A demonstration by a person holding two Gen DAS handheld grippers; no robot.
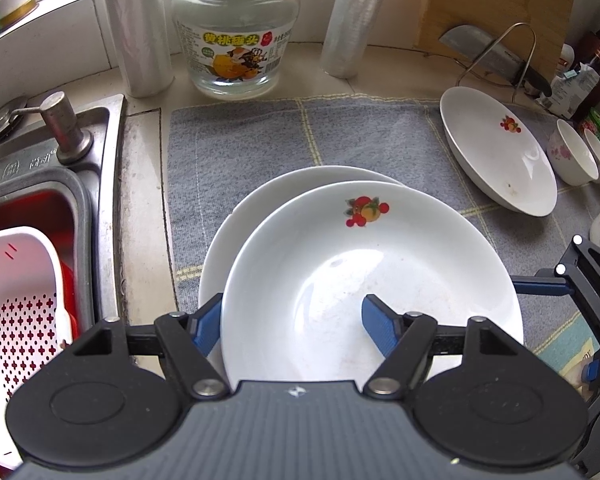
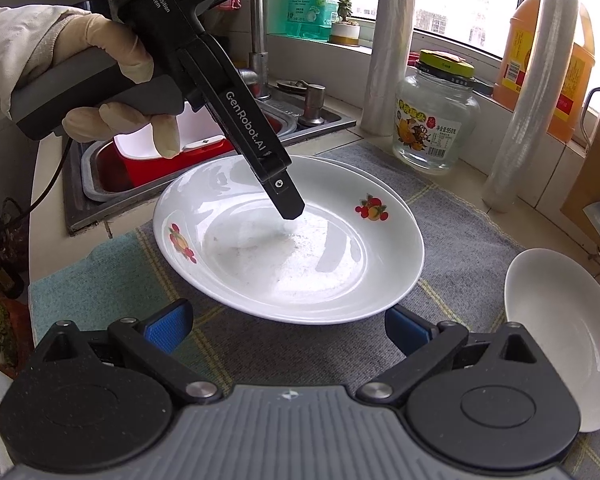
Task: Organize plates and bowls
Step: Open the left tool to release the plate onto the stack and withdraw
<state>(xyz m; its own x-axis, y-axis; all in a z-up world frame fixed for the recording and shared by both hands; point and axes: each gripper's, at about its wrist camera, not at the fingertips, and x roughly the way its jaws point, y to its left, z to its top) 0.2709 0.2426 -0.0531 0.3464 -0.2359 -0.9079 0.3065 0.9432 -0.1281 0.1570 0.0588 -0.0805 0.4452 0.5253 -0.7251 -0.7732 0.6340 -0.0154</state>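
left hand-held gripper [image 1: 294, 326] marked "genrobot.ai", jaws straddling plate [image 1: 372, 288] rim, right hand-held gripper [image 2: 288, 326] wide

L hand-held gripper [image 2: 290, 216] dips into top plate [image 2: 292, 256]; contact unclear. R one [image 2: 288, 330] open, empty.

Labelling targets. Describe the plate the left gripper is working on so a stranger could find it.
Start at the grey mat beside the sink. Two white plates are stacked there; it is the top plate, offset over the bottom plate. Unlike the lone plate farther right, one gripper finger sits inside it.
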